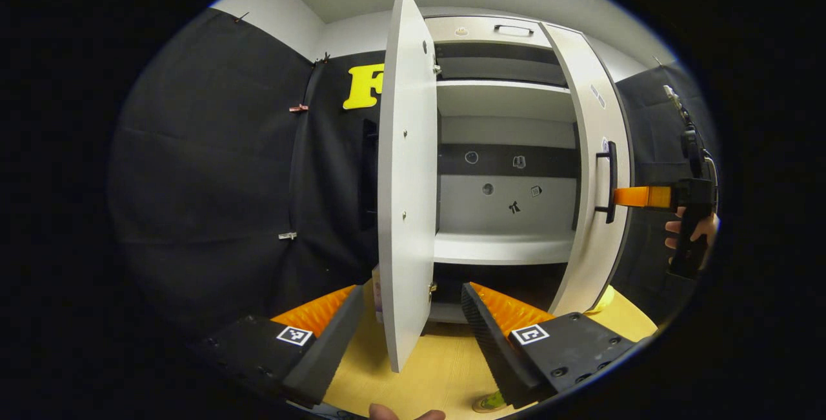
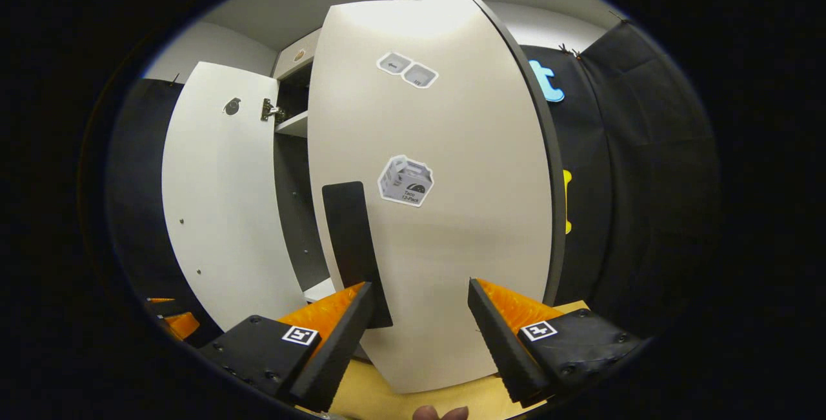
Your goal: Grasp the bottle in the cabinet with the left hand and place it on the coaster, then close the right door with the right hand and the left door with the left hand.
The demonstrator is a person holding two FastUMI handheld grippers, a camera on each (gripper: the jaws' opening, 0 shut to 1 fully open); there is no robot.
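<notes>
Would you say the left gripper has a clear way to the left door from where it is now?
Probably yes. In the left gripper view the left gripper is open, with the edge of the left door right between its fingers and nothing in between. The right gripper is over at the right door, out of the way.

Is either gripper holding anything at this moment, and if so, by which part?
Nothing is held. The left gripper is open astride the left door's edge; the right gripper is open against the right door.
</notes>
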